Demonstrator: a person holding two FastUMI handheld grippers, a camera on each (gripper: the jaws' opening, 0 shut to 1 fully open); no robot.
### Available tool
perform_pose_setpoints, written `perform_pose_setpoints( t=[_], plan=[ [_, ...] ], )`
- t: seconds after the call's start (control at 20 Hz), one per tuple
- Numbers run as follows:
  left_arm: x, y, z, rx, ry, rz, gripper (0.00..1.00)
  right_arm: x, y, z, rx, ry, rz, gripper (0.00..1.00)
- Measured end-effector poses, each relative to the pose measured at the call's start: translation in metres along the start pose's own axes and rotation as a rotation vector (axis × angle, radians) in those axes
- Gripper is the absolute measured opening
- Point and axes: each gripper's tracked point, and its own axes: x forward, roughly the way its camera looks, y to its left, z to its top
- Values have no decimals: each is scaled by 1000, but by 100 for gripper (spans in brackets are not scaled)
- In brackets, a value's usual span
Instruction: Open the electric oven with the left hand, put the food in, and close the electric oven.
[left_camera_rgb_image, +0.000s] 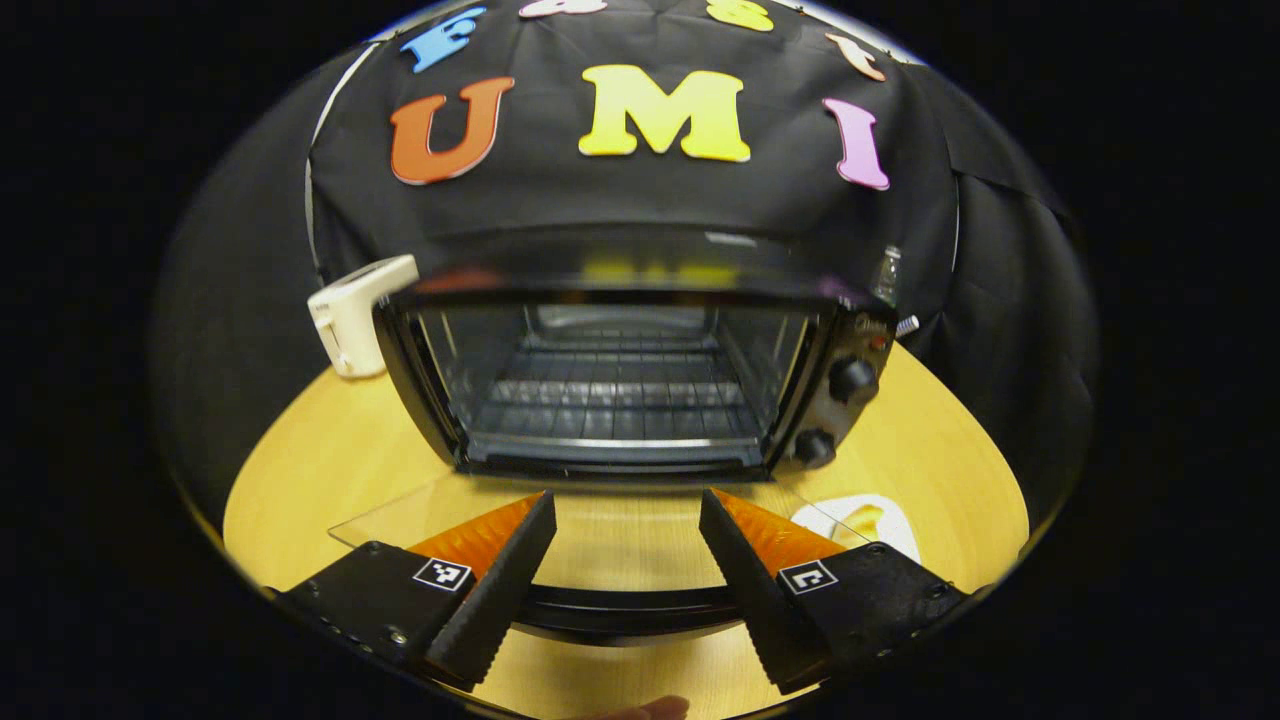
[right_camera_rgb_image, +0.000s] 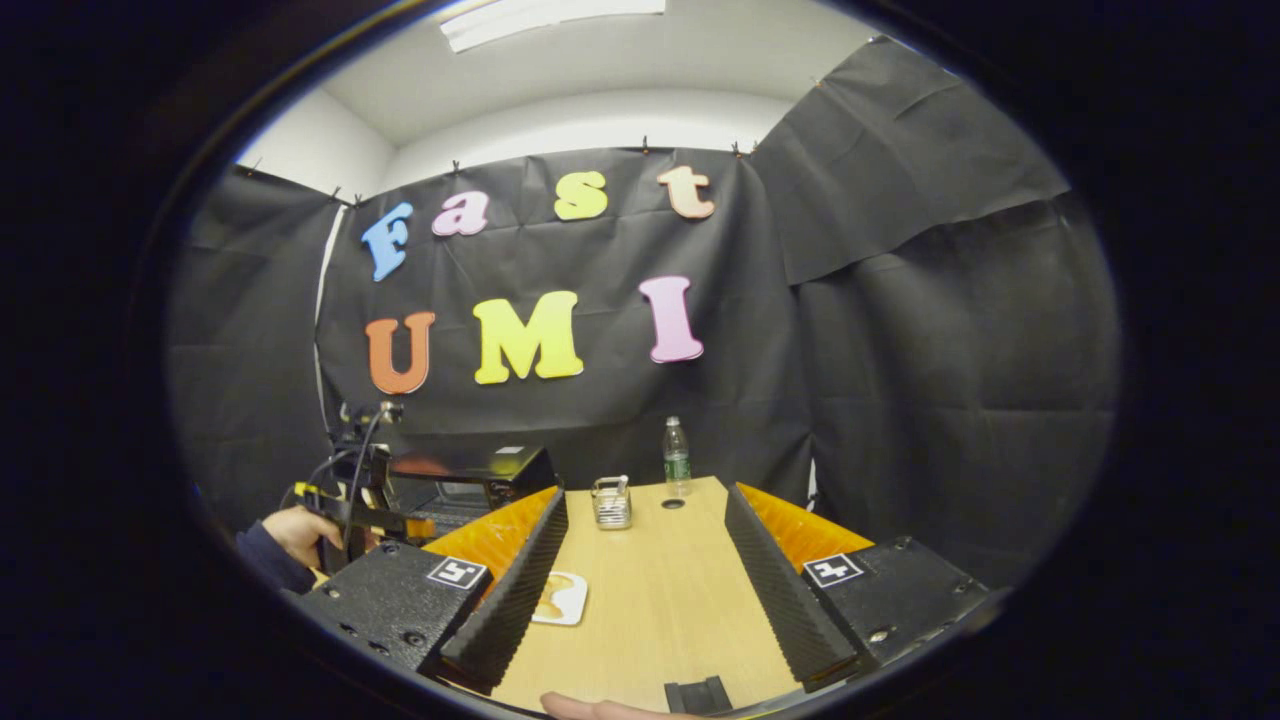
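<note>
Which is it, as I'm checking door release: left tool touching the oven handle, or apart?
Cannot tell: in the left gripper view, the handle runs behind the fingers of the open left tool.

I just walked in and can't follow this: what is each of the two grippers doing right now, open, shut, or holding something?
Left gripper: open, holding nothing, over the oven door, which lies folded down.
Right gripper: open, holding nothing, above the table.

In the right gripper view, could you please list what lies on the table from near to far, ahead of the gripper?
Plate of food → small clear container → dark round spot on the table → water bottle.
</note>
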Motion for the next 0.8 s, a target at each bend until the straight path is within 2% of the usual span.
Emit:
perform_pose_setpoints(
  t=[0.15, 0.2, 0.25, 0.35, 0.5, 0.55, 0.65, 0.8],
  plan=[
    [3, -2, -16, 17, -11, 1, 97, 2, 1, -2, 11, 5, -1, 97],
    [2, -2, -27, 17, 8, -2, 100, 3, 2, -4, 15, 11, 1, 97],
    [1, -3, -34, 16, 24, -4, 97, 4, 4, -6, 21, 18, 5, 97],
    [1, -5, -47, 19, 73, -5, 97, 7, 5, -11, 27, 32, 11, 97],
    [-6, -5, -50, 45, 77, -7, 97, 8, 7, -16, 25, 44, 12, 100],
    [-10, -6, -51, 36, 78, -10, 100, 8, 8, -17, 21, 48, 12, 100],
    [-11, -6, -53, 23, 69, -13, 97, 9, 11, -21, 13, 57, 14, 97],
    [-6, -4, -55, 49, 29, -4, 98, 13, 18, -28, 15, 77, 23, 100]
  ],
)
